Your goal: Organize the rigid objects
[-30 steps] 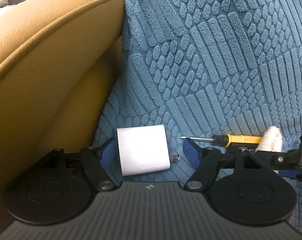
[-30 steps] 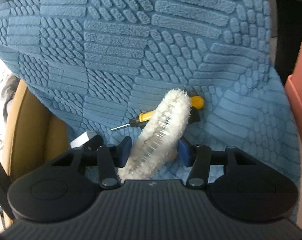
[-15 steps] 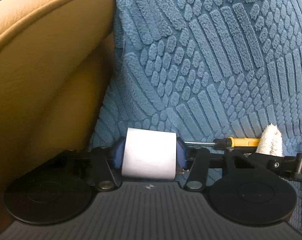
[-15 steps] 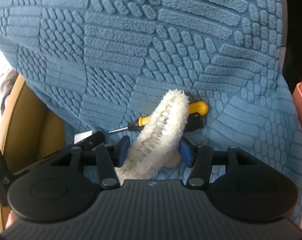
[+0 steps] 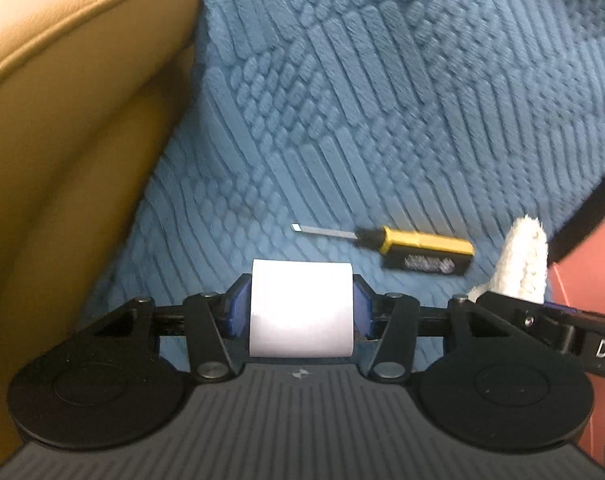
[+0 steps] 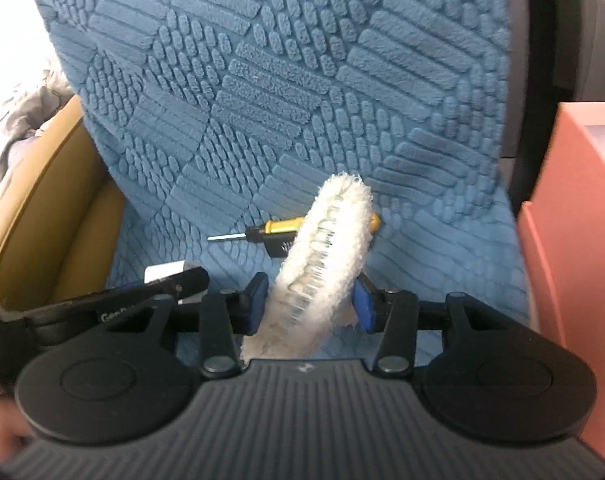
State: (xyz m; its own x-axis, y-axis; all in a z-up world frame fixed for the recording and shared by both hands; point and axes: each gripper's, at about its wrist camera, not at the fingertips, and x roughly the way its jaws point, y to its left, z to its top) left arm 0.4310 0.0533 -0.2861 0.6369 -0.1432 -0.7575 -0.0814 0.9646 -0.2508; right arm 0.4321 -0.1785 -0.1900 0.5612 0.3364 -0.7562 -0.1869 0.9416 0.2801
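Both sets of jaws are closed on something. The left gripper (image 5: 301, 312) has its blue pads pressed against the sides of a white charger block (image 5: 301, 309), where a second ago those pads stood apart with the block loose between them on the blue textured cushion (image 5: 382, 120). It now looks raised off the fabric, since the yellow-handled screwdriver (image 5: 386, 237) that lay level with the fingertips sits farther out ahead of them. The right gripper (image 6: 308, 306) is clamped around a fluffy white brush (image 6: 322, 264), as it was before, and it too seems to have come up and back, with more cushion showing beneath. A pink box (image 6: 574, 216) now fills the right edge of that view, much more than earlier. My guess is both items are headed for it. The screwdriver and a black item (image 5: 426, 265) touching it remain on the cushion beside the tan leather sofa arm (image 5: 62, 120).
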